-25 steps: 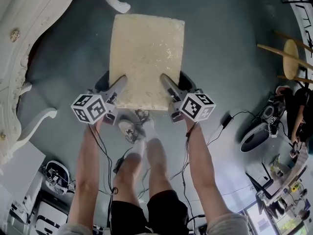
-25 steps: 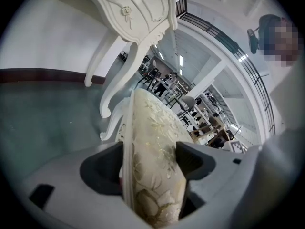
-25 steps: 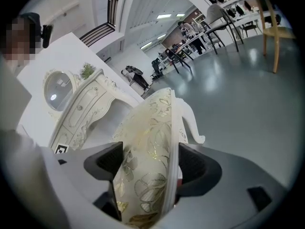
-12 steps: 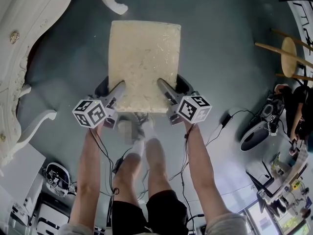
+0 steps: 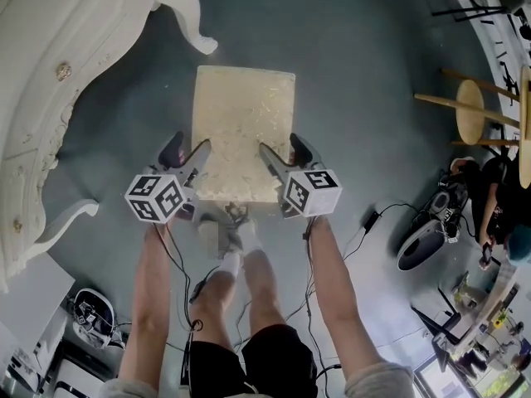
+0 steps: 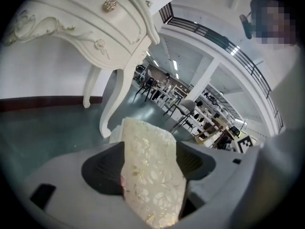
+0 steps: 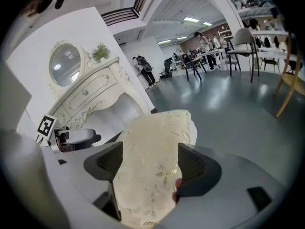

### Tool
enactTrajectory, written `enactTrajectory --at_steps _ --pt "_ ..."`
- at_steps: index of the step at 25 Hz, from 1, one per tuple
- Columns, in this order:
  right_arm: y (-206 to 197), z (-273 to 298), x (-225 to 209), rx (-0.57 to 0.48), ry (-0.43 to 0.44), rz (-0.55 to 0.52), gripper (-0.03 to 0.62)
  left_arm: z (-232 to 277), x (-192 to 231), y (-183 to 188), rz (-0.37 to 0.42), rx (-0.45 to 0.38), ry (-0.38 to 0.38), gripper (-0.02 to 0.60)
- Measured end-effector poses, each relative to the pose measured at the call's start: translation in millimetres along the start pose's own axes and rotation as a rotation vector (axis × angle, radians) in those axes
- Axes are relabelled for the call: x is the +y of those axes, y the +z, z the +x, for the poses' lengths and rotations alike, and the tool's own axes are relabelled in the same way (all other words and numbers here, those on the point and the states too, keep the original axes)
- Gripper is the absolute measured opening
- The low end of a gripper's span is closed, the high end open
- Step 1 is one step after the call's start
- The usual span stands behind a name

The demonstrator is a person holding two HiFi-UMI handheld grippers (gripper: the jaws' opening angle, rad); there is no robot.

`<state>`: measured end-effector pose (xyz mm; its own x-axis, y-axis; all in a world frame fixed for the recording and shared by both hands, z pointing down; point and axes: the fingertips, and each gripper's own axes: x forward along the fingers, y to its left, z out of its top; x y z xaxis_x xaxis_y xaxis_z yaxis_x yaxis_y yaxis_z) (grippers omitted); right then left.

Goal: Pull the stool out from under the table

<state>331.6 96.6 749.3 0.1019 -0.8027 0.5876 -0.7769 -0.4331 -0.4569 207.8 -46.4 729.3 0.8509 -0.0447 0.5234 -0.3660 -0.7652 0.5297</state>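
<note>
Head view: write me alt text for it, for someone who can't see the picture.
Seen from above, the left gripper and right gripper clamp either side of the near end of a cream-cushioned stool standing on grey floor. An ornate white table curves along the left, one leg close to the stool's far left corner.

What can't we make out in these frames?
Stool legs: head view, hidden under the stool seat; gripper views, cut off behind the claw bodies.
Table: head view, far side cut off by the left edge.
Pad contact faces of left claw and right claw: covered by the seat, both gripper views.
</note>
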Motion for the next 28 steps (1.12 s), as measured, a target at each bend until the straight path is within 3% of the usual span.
enactTrajectory --at_steps 7,11,23,25,28 --pt "71.7 -22.0 66.6 -0.001 0.046 -0.109 0.371 -46.1 -28.7 74.7 0.09 -0.054 0.058 0.327" --pt "138.4 -30.4 118.9 -0.077 0.084 -0.22 0.371 -82.2 -41.1 133.1 0.15 -0.148 0.102 0.319" --pt "251.1 -120.5 308.1 -0.214 0.214 -0.416 0.368 -268.7 -94.3 259.5 0.239 -0.336 0.28 0.296" --pt "265.3 -136.8 343.6 -0.238 0.249 -0.46 0.347 -305.1 -105.6 278.7 0.267 -0.375 0.318 0.281" --pt "284.6 -161.2 394.5 -0.278 0.291 -0.534 0.255 -358.4 -122.9 301.1 0.281 -0.438 0.36 0.27"
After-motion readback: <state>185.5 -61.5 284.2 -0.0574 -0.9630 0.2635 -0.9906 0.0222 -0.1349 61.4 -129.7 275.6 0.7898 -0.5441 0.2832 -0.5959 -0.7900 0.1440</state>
